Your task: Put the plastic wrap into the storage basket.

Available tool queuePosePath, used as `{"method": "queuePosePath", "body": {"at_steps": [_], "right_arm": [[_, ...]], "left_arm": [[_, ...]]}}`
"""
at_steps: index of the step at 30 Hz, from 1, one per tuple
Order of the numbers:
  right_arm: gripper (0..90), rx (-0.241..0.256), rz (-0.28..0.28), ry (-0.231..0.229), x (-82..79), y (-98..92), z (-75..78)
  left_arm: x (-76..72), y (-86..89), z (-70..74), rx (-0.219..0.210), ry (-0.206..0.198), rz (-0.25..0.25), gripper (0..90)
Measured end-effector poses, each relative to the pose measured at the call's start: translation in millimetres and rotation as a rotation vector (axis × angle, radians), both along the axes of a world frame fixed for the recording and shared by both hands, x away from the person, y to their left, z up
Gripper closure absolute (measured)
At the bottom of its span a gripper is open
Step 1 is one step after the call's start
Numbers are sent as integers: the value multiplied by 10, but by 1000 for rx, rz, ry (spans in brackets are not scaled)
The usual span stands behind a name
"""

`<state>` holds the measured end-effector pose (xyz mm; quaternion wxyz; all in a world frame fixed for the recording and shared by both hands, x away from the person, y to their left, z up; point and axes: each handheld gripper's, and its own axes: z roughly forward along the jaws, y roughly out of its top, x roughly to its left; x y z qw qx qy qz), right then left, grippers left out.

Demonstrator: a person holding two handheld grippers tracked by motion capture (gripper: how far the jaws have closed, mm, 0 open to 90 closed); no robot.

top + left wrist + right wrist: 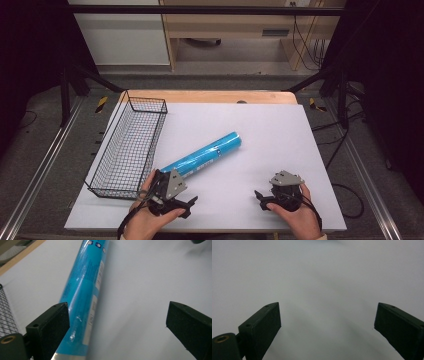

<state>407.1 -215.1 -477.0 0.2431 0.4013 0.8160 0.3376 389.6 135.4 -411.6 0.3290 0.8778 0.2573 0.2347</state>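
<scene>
A long blue tube (205,155) with a glossy wrap lies slantwise on the white table top (260,130), its far end pointing up and to the right. My left gripper (182,192) is at the tube's near end and stands open. In the left gripper view the tube (85,290) runs forward just inside the left jaw, with a wide gap to the right jaw, and the left gripper (117,322) holds nothing. My right gripper (280,192) rests low near the table's front right, open (327,322) over bare white surface.
A black wire basket (125,145) stands along the table's left side, just left of the tube's near end; its mesh (6,315) shows at the left gripper view's edge. A wooden strip (210,96) borders the far edge. Black frame bars rise at both sides.
</scene>
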Motion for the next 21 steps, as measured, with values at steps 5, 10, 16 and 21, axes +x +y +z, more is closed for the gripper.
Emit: {"method": "queuePosePath", "body": {"at_steps": [5, 10, 16, 21], "right_arm": [[74, -1, 9, 5, 1, 12, 0], [74, 1, 21, 6, -6, 28, 6], [73, 8, 31, 4, 0, 30, 11], [73, 4, 29, 11, 6, 34, 7]], "left_arm": [[319, -185, 194, 172, 29, -19, 62], [544, -315, 252, 311, 93, -29, 68], [852, -423, 220, 471, 166, -13, 68], [1074, -508, 93, 468, 166, -25, 97]]}}
